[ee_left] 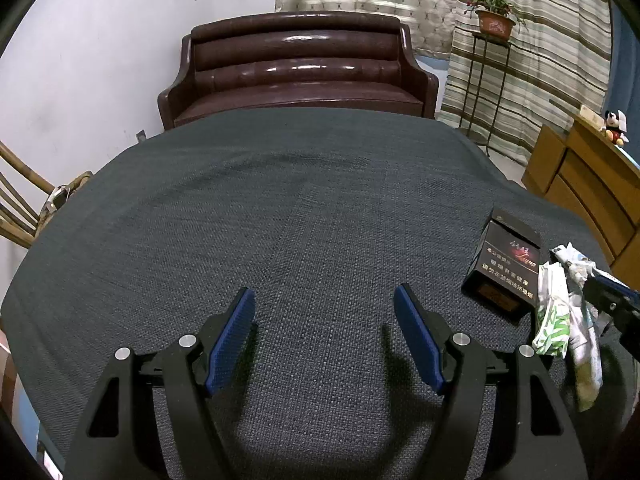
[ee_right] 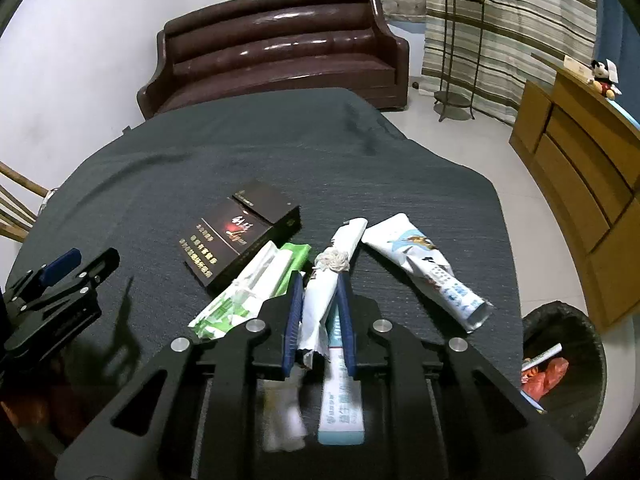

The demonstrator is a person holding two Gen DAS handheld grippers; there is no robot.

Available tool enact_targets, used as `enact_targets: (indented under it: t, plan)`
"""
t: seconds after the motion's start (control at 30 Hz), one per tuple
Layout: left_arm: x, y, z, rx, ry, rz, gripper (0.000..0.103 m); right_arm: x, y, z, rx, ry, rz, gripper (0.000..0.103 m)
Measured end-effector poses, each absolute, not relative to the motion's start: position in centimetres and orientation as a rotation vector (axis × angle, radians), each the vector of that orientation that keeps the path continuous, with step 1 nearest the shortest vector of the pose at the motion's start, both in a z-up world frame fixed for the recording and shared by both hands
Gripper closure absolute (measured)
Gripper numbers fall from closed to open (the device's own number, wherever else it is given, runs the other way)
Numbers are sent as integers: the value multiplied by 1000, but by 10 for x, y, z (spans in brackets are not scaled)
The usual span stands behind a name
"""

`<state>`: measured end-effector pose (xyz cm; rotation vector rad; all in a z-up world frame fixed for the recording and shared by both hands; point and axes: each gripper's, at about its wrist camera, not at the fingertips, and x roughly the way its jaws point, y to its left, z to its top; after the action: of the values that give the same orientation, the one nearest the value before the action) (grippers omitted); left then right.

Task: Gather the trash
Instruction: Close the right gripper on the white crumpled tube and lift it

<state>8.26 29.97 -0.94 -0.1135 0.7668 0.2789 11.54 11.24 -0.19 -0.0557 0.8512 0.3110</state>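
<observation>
My right gripper (ee_right: 319, 280) is shut on a crumpled white paper wrapper (ee_right: 326, 280) on the dark grey tablecloth (ee_right: 240, 152). Around it lie a black cigarette pack (ee_right: 240, 236), a green and white wrapper (ee_right: 256, 284), a white toothpaste tube (ee_right: 428, 268) and a blue and white tube (ee_right: 342, 396) under the gripper. My left gripper (ee_left: 324, 304) is open and empty above bare cloth, to the left of the pile. It shows at the left edge of the right wrist view (ee_right: 60, 276). The cigarette pack (ee_left: 504, 268) and wrappers (ee_left: 560, 312) sit at its right.
A black trash bin (ee_right: 568, 364) with some rubbish stands on the floor off the table's right edge. A brown leather sofa (ee_right: 280, 44) is behind the table. A wooden cabinet (ee_right: 580, 168) is at the right, a wooden chair (ee_left: 16, 200) at the left.
</observation>
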Motion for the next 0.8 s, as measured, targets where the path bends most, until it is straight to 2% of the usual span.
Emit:
enact_targets:
  t: [0.4, 0.5, 0.8]
  plan:
    - [80, 300, -12, -100, 765, 283, 33, 116, 91, -7, -19, 881, 276, 84]
    - [80, 299, -12, -97, 767, 282, 33, 118, 87, -12, -5, 898, 269, 78]
    - [81, 297, -13, -93, 768, 287, 33, 125, 83, -12, 24, 899, 263, 78]
